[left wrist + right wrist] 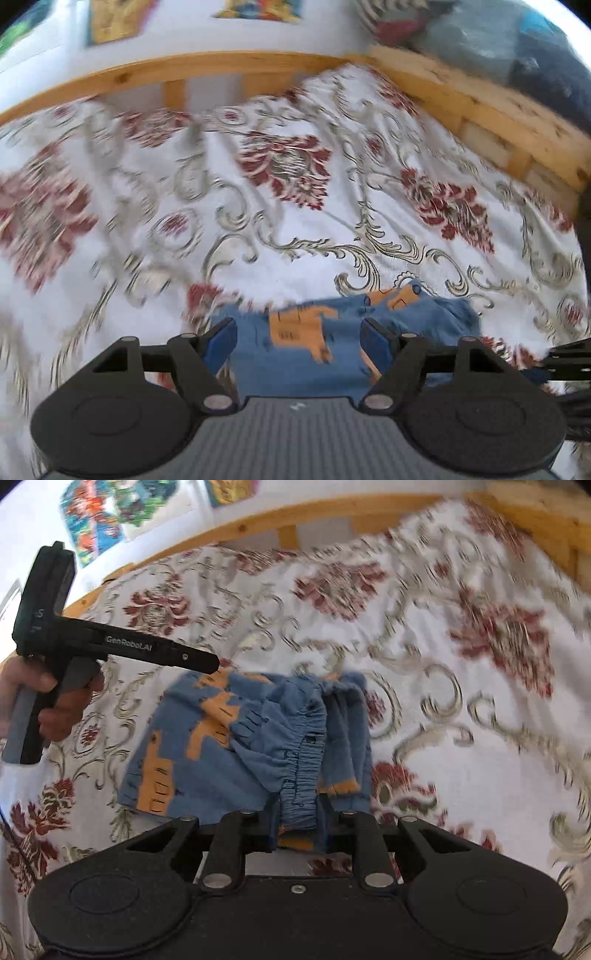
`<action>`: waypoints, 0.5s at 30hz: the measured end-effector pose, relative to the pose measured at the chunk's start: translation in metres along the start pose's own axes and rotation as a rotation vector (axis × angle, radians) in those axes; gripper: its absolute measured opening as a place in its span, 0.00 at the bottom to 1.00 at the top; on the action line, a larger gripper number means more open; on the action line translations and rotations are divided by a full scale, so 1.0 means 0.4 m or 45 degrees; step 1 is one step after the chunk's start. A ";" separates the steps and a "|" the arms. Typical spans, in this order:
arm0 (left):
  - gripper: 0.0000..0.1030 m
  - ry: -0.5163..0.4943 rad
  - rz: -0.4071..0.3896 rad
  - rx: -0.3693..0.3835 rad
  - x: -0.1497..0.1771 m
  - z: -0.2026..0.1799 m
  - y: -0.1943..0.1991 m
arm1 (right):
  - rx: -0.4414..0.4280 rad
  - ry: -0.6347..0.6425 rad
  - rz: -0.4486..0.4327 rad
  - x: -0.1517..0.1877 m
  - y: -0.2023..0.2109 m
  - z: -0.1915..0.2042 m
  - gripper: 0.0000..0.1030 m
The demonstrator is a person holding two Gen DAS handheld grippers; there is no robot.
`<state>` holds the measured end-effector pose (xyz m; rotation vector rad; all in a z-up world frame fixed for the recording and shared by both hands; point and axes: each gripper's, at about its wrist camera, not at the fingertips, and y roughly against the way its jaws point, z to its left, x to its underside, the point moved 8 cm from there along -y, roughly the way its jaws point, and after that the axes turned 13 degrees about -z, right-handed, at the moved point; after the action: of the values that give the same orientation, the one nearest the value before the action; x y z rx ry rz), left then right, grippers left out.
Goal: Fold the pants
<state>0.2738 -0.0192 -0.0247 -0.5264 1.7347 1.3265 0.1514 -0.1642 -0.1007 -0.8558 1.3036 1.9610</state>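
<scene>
the pants [236, 738] lie folded mid-bed [461, 709]. right gripper [297, 827] fingers clamp the waistband; left gripper [299, 343] fingers stand apart, empty. last fold seems done; next, release and smooth.

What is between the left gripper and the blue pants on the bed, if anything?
Nothing visible. The left gripper is open above the pants, with only air between its fingers and the cloth. The bedspread around them is bare. The right gripper already holds the waistband edge.
</scene>
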 end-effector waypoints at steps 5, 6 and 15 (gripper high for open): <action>0.61 -0.223 0.145 0.106 0.020 -0.005 -0.114 | -0.017 -0.031 -0.024 -0.020 0.005 -0.010 0.22; 0.55 -0.262 0.145 0.110 0.024 -0.010 -0.121 | -0.014 -0.028 -0.023 -0.025 0.002 -0.010 0.22; 0.13 -0.410 0.084 -0.152 0.047 -0.010 -0.178 | 0.073 0.121 -0.215 -0.124 0.028 -0.009 0.52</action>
<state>0.3160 -0.0444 -0.0797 -0.3028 1.4262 1.4789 0.1728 -0.1784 -0.0568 -1.0070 1.2908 1.7630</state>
